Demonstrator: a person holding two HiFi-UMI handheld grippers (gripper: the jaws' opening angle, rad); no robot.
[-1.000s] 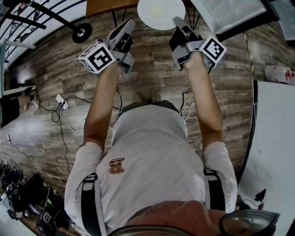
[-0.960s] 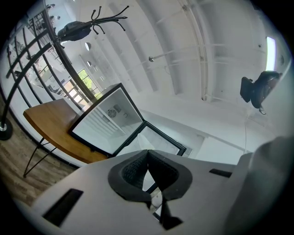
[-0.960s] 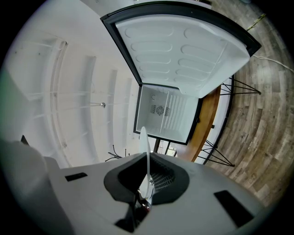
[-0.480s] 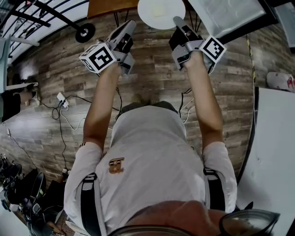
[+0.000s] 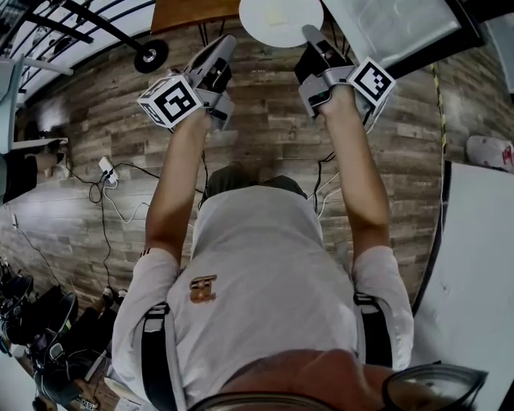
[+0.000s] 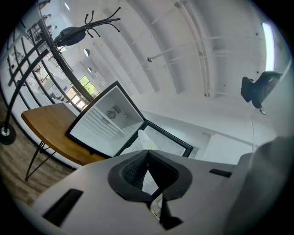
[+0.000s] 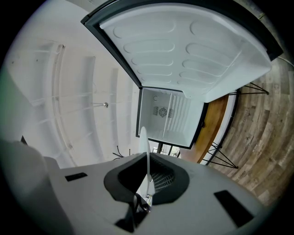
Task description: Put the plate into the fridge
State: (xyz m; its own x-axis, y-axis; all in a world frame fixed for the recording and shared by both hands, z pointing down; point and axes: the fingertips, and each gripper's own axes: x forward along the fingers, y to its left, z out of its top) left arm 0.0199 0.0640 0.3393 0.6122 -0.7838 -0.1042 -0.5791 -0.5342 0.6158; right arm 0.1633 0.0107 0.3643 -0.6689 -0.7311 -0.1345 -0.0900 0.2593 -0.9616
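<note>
A white round plate (image 5: 281,20) is held up between both grippers, in front of the person at the top of the head view. My left gripper (image 5: 227,42) is shut on its left rim and my right gripper (image 5: 312,36) on its right rim. In the left gripper view the plate (image 6: 146,137) shows past the closed left gripper (image 6: 148,153). The plate (image 7: 144,142) stands edge-on between the pads of the right gripper (image 7: 147,158). The small fridge (image 6: 105,124) is open ahead, its white inside (image 7: 170,119) bare.
The fridge stands on a wooden table (image 6: 46,131) with thin metal legs. Its door (image 7: 183,55) swings wide to the right, also seen as the door (image 5: 393,24) in the head view. A black coat stand (image 6: 69,34) rises at the left, and cables (image 5: 108,181) lie on the plank floor.
The grippers and the plate stay almost where they were, edging slightly toward the fridge. Both grips are unchanged.
</note>
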